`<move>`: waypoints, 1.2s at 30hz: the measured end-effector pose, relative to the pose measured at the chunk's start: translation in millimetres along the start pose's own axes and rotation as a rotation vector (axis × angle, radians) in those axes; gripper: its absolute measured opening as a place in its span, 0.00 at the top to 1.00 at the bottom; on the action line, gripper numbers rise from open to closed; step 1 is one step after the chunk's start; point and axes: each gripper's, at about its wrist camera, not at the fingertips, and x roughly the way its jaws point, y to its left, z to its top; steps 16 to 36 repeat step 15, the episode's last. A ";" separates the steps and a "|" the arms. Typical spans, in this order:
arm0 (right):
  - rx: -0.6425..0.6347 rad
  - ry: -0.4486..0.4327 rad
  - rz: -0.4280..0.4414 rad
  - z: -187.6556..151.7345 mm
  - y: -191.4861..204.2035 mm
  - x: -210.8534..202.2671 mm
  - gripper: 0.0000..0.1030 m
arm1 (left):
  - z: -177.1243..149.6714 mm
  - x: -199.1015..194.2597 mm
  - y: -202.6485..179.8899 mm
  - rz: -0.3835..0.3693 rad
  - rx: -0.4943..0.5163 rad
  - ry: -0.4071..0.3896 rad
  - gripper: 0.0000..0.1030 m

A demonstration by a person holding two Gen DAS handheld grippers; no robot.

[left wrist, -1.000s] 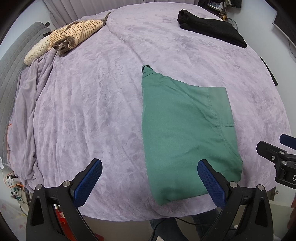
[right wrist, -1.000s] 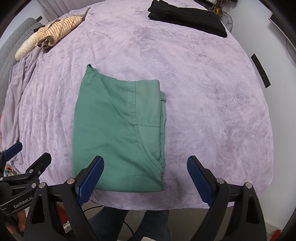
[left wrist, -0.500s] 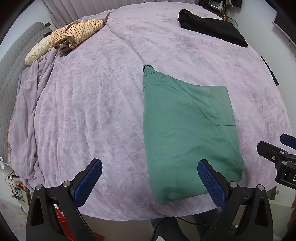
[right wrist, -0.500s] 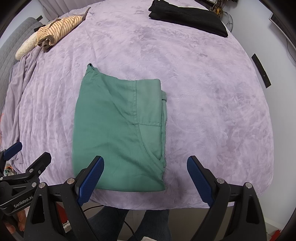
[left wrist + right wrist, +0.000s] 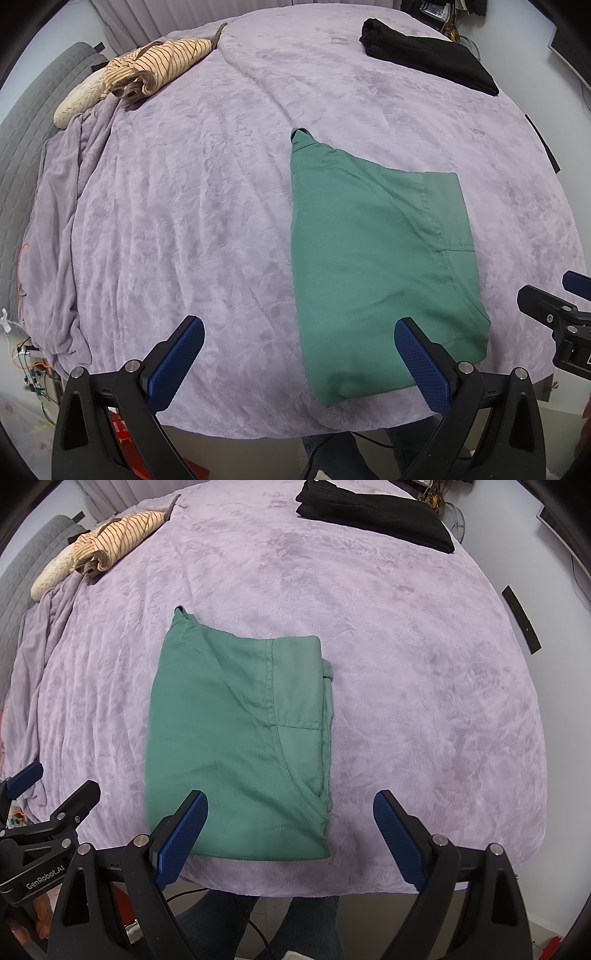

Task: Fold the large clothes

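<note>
Ahead of the right gripper [image 5: 290,840] lies the folded green garment [image 5: 236,746]

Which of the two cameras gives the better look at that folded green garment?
The right wrist view: the green garment lies nearly centred, with all edges and its layered right side visible. In the left wrist view it sits off to the right, its near corner hidden behind a claw finger.

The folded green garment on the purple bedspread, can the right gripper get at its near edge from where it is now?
Probably yes. The right gripper is open and empty, and the folded green garment lies flat at the near side of the purple bedspread, with nothing between them.
</note>
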 end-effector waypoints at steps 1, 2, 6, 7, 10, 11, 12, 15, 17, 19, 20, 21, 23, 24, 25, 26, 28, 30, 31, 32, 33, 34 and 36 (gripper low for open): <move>-0.001 0.001 0.000 0.2 0.1 0.1 0.10 | 1.1 0.7 -0.7 0.003 0.003 0.001 0.00; -0.002 0.001 0.001 1.1 -0.2 0.1 0.10 | 1.4 0.8 -0.2 0.000 0.005 0.002 0.00; -0.005 0.004 0.002 -0.8 1.6 0.5 0.10 | 0.8 1.6 2.2 -0.003 0.001 0.004 0.00; -0.007 0.005 0.003 -0.2 1.1 0.8 0.10 | 1.0 1.5 2.0 -0.008 -0.001 0.003 0.00; -0.007 0.011 0.003 0.0 0.6 2.1 0.10 | 1.2 0.1 4.3 -0.012 -0.006 -0.009 0.00; -0.008 0.013 0.002 1.0 0.1 2.7 0.10 | 1.2 -0.1 4.6 -0.013 -0.005 -0.010 0.00; -0.007 0.015 0.003 1.3 -0.4 3.2 0.10 | 1.6 0.3 4.5 -0.013 -0.004 -0.009 0.00; -0.008 0.018 0.004 2.9 -1.8 3.9 0.10 | 1.4 2.7 4.4 -0.019 0.002 0.004 0.00; -0.008 0.018 0.004 2.9 -1.8 3.9 0.10 | 1.4 2.7 4.4 -0.019 0.002 0.004 0.00; -0.008 0.018 0.004 2.9 -1.8 3.9 0.10 | 1.4 2.7 4.4 -0.019 0.002 0.004 0.00; -0.008 0.018 0.004 2.9 -1.8 3.9 0.10 | 1.4 2.7 4.4 -0.019 0.002 0.004 0.00; -0.008 0.018 0.004 2.9 -1.8 3.9 0.10 | 1.4 2.7 4.4 -0.019 0.002 0.004 0.00; -0.008 0.018 0.004 2.9 -1.8 3.9 0.10 | 1.4 2.7 4.4 -0.019 0.002 0.004 0.00; -0.008 0.018 0.004 2.9 -1.8 3.9 0.10 | 1.4 2.7 4.4 -0.019 0.002 0.004 0.00; -0.008 0.018 0.004 2.9 -1.8 3.9 0.10 | 1.4 2.7 4.4 -0.019 0.002 0.004 0.00; -0.008 0.018 0.004 2.9 -1.8 3.9 0.10 | 1.4 2.7 4.4 -0.019 0.002 0.004 0.00; -0.008 0.018 0.004 2.9 -1.8 3.9 0.10 | 1.4 2.7 4.4 -0.019 0.002 0.004 0.00; -0.008 0.018 0.004 2.9 -1.8 3.9 0.10 | 1.4 2.7 4.4 -0.019 0.002 0.004 0.00; -0.008 0.018 0.004 2.9 -1.8 3.9 0.10 | 1.4 2.7 4.4 -0.019 0.002 0.004 0.00; -0.008 0.018 0.004 2.9 -1.8 3.9 0.10 | 1.4 2.7 4.4 -0.019 0.002 0.004 0.00; -0.008 0.018 0.004 2.9 -1.8 3.9 0.10 | 1.4 2.7 4.4 -0.019 0.002 0.004 0.00; -0.008 0.018 0.004 2.9 -1.8 3.9 0.10 | 1.4 2.7 4.4 -0.019 0.002 0.004 0.00; -0.008 0.018 0.004 2.9 -1.8 3.9 0.10 | 1.4 2.7 4.4 -0.019 0.002 0.004 0.00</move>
